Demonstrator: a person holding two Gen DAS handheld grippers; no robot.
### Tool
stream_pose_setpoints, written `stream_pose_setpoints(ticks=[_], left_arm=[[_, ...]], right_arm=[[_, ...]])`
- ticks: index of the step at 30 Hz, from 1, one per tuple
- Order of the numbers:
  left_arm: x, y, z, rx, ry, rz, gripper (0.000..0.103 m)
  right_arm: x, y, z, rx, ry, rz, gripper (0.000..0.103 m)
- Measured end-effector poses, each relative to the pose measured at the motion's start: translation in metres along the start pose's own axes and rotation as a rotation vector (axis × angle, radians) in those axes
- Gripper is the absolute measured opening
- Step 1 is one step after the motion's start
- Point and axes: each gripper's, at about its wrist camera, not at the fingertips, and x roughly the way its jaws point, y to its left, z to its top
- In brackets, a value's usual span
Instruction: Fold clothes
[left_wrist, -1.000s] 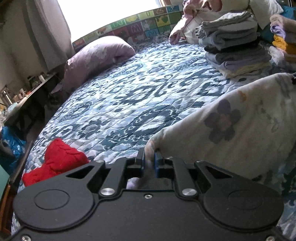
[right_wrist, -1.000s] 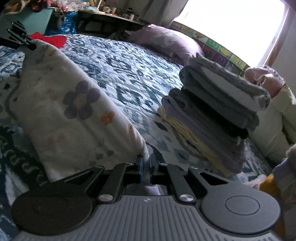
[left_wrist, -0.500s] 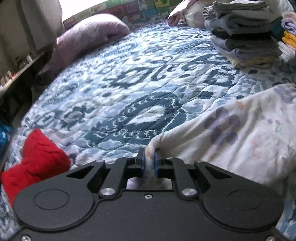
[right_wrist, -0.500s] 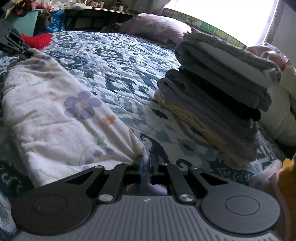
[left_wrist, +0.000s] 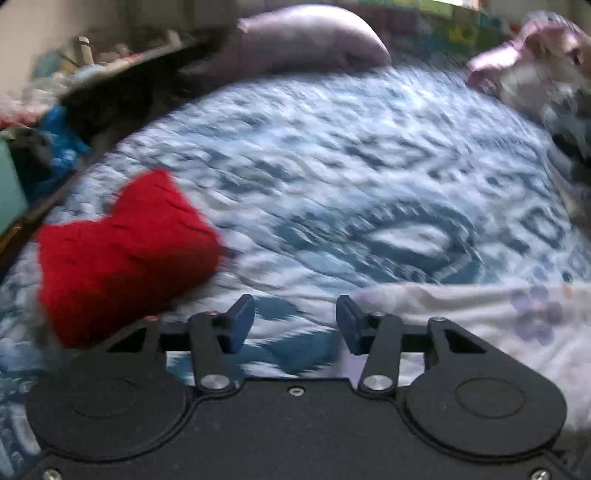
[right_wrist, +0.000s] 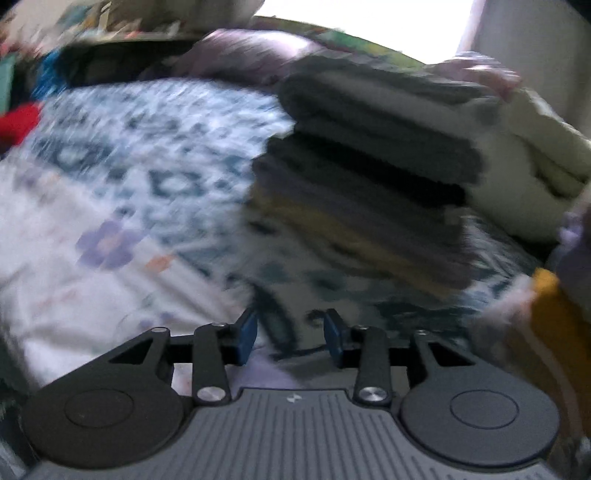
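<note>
Grippers hover over the patterned bedspread (left_wrist: 332, 155), left gripper (left_wrist: 295, 321) and right gripper (right_wrist: 290, 332) both spread wide and empty; floral garment (right_wrist: 74, 258) lies flat between them, beside the folded stack (right_wrist: 369, 166).

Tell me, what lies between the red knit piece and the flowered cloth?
In the left wrist view, only bare blue-patterned quilt separates the red knit piece from the flowered cloth.

floral garment (right_wrist: 92, 258) | white, purple flowers | apparently flat on bed
</note>
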Motion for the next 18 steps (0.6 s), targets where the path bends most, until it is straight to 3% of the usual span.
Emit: stream_pose_setpoints(ticks=[5, 7, 12, 18], left_arm=[[-0.012, -0.029, -0.008, 0.016, -0.049, -0.119, 0.047], [-0.015, -0.043, -0.011, 0.026, -0.063, -0.174, 0.047], [-0.025, -0.076, -0.022, 0.072, -0.110, -0.232, 0.055], [-0.037, -0.116, -0.035, 0.128, -0.167, -0.299, 0.049]], right_arm=[[-0.022, -0.001, 0.004, 0.055, -0.062, -0.006, 0.038], [-0.024, 0.008, 0.004, 0.056, -0.070, 0.032, 0.038], [0.003, 0.019, -0.026, 0.066, 0.045, 0.068, 0.039], [-0.020, 0.018, -0.021, 0.128, -0.081, 0.071, 0.039]])
